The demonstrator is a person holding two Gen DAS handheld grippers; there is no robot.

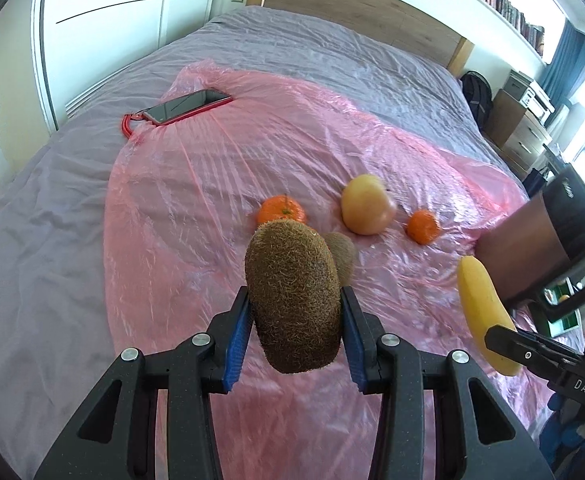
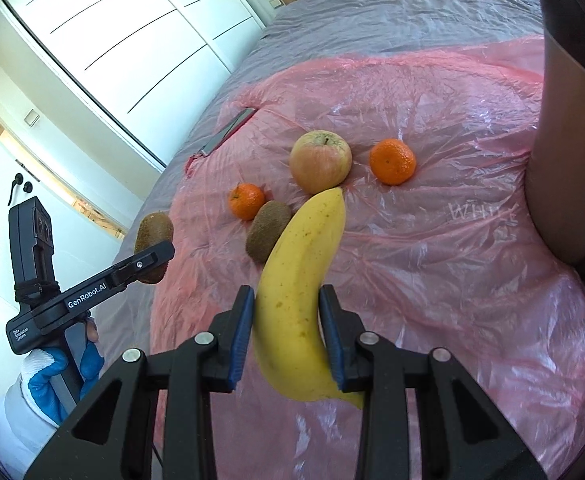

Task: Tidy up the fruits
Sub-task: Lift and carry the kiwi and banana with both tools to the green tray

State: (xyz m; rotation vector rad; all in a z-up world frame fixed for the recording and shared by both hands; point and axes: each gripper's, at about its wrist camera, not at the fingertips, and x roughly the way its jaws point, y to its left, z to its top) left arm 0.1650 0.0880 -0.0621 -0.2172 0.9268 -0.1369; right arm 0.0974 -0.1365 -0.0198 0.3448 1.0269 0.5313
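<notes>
My left gripper (image 1: 294, 312) is shut on a brown kiwi (image 1: 292, 292) and holds it above the pink plastic sheet (image 1: 212, 200); it shows at the left of the right wrist view (image 2: 152, 256). My right gripper (image 2: 284, 320) is shut on a yellow banana (image 2: 300, 280), held above the sheet; the banana also shows in the left wrist view (image 1: 484, 312). On the sheet lie a second kiwi (image 2: 266, 230), a tangerine (image 2: 246, 201), an apple (image 2: 319, 160) and another tangerine (image 2: 392, 161).
A phone in a red case (image 1: 188, 106) lies at the sheet's far left corner. The sheet covers a grey bed (image 1: 332, 52) with a wooden headboard (image 1: 372, 4). A person's arm (image 2: 572, 160) reaches in at the right. Drawers (image 1: 520, 128) stand beside the bed.
</notes>
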